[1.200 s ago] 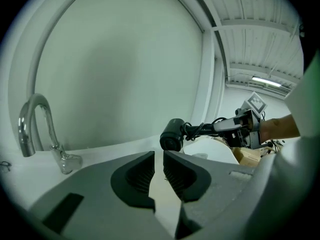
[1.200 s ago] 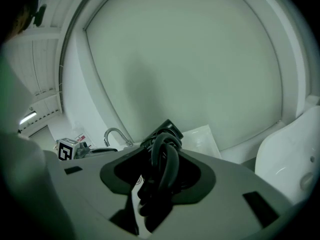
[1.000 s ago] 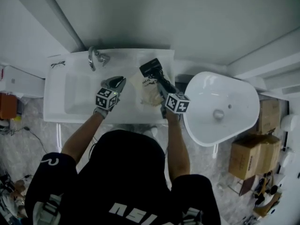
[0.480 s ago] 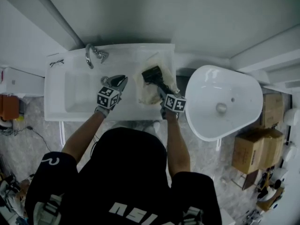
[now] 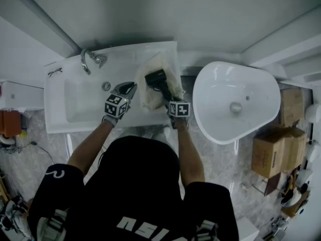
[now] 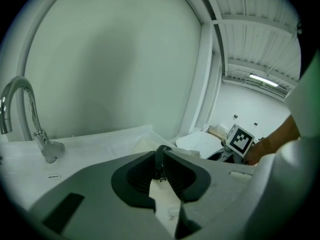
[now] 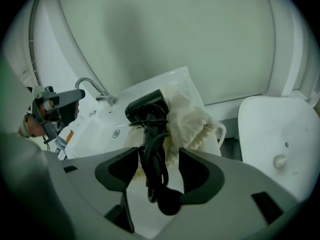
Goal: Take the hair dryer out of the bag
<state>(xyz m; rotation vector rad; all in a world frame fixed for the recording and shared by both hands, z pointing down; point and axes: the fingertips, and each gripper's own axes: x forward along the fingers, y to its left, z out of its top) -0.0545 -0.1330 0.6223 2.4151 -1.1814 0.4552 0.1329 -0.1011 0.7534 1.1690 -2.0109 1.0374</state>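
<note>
The black hair dryer (image 5: 155, 78) (image 7: 145, 106) lies on the crumpled cream drawstring bag (image 5: 146, 95) (image 7: 194, 118) on the right end of the white sink counter (image 5: 125, 59). My right gripper (image 5: 166, 91) (image 7: 157, 157) straddles its handle and the coiled black cord. The jaws are opening, and a gap shows between each pad and the cord. My left gripper (image 5: 131, 87) (image 6: 161, 156) hovers over the basin just left of the bag. Its pads are almost together, and nothing clear is between them.
A chrome faucet (image 5: 88, 59) (image 6: 21, 109) stands at the back left of the sink basin (image 5: 75, 102). A second white basin (image 5: 235, 102) (image 7: 280, 139) sits to the right. Cardboard boxes (image 5: 273, 154) are on the floor at the right, and eyeglasses (image 5: 54, 72) rest on the counter's left corner.
My right gripper has come down with the hair dryer onto the bag and opened its jaws. My left gripper has drifted right toward the bag.
</note>
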